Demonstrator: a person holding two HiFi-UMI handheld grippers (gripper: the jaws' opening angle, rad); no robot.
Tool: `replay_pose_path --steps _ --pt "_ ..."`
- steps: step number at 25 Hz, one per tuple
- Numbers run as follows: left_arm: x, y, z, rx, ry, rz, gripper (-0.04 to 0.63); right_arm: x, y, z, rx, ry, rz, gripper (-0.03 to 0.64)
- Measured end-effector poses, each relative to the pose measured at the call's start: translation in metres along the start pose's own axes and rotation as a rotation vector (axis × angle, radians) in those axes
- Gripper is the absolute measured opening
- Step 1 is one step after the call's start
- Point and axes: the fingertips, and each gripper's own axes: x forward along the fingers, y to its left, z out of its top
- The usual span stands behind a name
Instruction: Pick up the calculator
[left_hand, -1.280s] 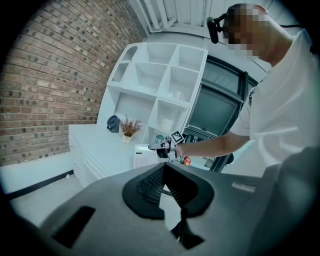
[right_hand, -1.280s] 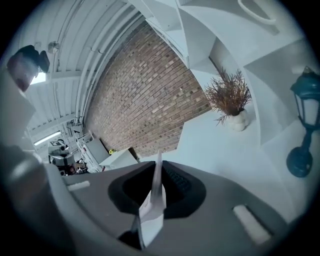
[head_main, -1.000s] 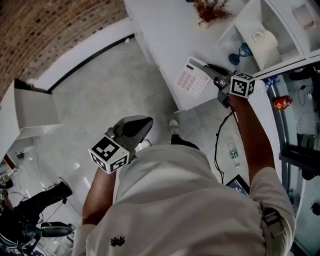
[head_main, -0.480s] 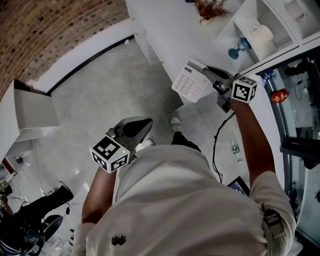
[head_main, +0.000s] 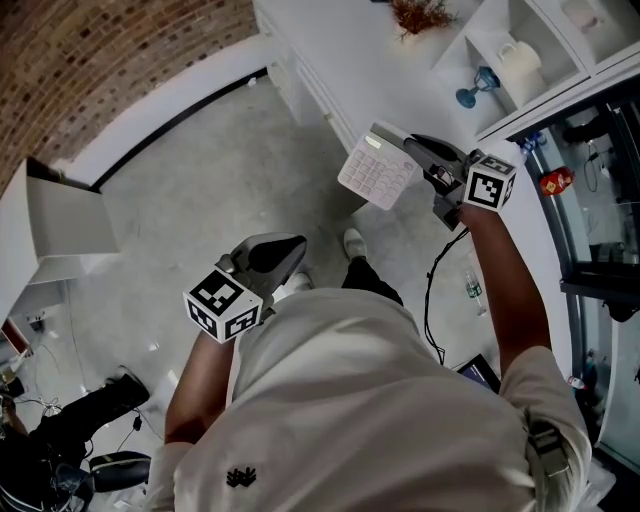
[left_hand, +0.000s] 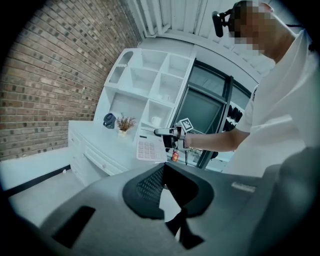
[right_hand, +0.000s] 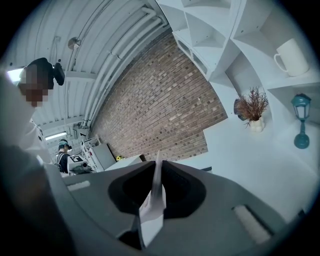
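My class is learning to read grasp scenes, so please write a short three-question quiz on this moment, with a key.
1. True or false: the calculator lies flat on the white counter.
2. Fill in: the left hand-held gripper holds ____.
3. The calculator is gripped by: A) the left hand-held gripper B) the right hand-held gripper C) both.

Key:
1. False. It is held up off the counter, tilted.
2. Nothing. Its jaws are together and empty.
3. B.

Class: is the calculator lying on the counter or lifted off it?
Lifted off: the right gripper clamps the calculator by its edge in midair, clear of the counter.
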Motion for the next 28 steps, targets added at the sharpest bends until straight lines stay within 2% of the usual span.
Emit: replay_pose_path --steps 14,28 --pt "-0.027 -0.011 -0.023 0.007 -0.005 -0.033 0.006 -0.004 0.05 -0.015 -0.011 -0.027 0.001 0.057" --pt "-0.035 -0.018 -0.027 0.015 -0.017 -0.037 0.006 -0.013 0.065 -0.015 -0.018 -0.039 0.015 0.057"
